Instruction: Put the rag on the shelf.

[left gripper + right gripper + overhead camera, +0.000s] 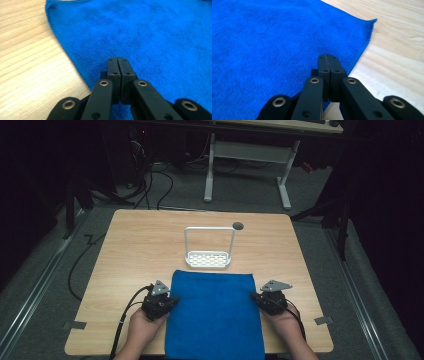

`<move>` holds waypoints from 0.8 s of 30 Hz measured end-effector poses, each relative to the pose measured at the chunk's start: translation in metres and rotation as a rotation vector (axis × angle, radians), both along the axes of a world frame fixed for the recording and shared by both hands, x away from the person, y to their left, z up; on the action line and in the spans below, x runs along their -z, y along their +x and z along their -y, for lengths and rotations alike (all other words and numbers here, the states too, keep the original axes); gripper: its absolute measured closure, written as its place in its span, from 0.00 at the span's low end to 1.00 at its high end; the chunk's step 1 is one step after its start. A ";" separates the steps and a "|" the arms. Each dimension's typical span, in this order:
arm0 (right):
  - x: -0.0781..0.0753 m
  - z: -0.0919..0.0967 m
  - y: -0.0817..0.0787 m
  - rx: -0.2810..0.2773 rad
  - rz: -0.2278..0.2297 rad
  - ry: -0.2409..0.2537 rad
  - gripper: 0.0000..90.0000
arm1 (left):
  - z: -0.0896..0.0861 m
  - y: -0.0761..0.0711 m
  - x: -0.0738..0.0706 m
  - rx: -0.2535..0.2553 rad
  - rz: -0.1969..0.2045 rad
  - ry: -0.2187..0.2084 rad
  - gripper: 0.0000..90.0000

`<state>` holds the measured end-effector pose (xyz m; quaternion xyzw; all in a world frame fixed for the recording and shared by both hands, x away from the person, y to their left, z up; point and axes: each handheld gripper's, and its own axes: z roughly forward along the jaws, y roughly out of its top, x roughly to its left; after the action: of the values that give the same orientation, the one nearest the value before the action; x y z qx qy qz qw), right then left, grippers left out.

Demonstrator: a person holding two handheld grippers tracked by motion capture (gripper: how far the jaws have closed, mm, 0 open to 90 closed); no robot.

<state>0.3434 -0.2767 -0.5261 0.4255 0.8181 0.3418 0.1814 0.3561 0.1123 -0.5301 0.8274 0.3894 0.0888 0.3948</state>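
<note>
My left tool point(170, 301) sits at the left edge of the blue towel point(215, 315), its jaws pressed flat together with no cloth between them, as the left gripper view shows. The towel lies spread flat at the near edge of the counter point(125, 250), midway between its left and right edges, and seems to hang a little over the near rim. My worry on this side: with the tips shut, pushing in would only shove or bunch the hem instead of catching it.

Just beyond the towel's far edge stands the white wire rack point(208, 252), and a careless lift or forward drag of the cloth could knock it over.

My right tool point(258, 298) is at the towel's right edge, also fully closed on nothing. If one side catches before the other, I judge the towel would skew or slide off the near edge.
</note>
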 end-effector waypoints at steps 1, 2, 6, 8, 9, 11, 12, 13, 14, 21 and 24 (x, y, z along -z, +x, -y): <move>0.000 -0.001 -0.004 -0.008 0.004 -0.003 1.00 | -0.003 0.001 0.000 0.000 -0.005 0.001 0.99; 0.000 -0.002 -0.006 -0.012 0.005 -0.005 1.00 | -0.003 0.001 0.000 0.000 -0.005 0.001 0.99; 0.001 -0.006 -0.012 -0.029 0.010 -0.001 1.00 | -0.008 -0.001 -0.001 0.007 -0.014 0.006 0.99; 0.001 -0.008 -0.016 -0.037 0.008 0.004 1.00 | -0.011 -0.007 -0.001 0.016 -0.018 -0.001 0.99; 0.001 -0.009 -0.018 -0.048 0.011 -0.001 1.00 | -0.013 -0.014 -0.001 0.026 -0.024 -0.006 0.99; 0.000 -0.011 -0.021 -0.060 0.011 -0.010 1.00 | -0.015 -0.018 -0.001 0.039 -0.027 -0.009 0.99; 0.000 -0.012 -0.023 -0.060 0.009 -0.013 1.00 | -0.017 -0.025 -0.001 0.055 -0.024 -0.008 0.99; 0.000 -0.013 -0.024 -0.064 0.012 -0.011 1.00 | -0.019 -0.028 -0.001 0.062 -0.026 -0.009 0.99; 0.000 -0.013 -0.024 -0.067 0.012 -0.015 1.00 | -0.020 -0.030 -0.001 0.063 -0.027 -0.012 0.98; 0.000 -0.013 -0.025 -0.070 0.000 0.015 0.93 | -0.019 -0.029 -0.002 0.065 -0.001 -0.019 0.86; -0.002 -0.012 -0.025 -0.069 0.022 0.048 0.89 | -0.022 -0.026 -0.005 0.021 0.057 -0.039 0.76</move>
<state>0.3183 -0.2643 -0.5238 0.3973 0.8219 0.3719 0.1683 0.3300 0.1344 -0.5246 0.8208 0.3710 0.1006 0.4226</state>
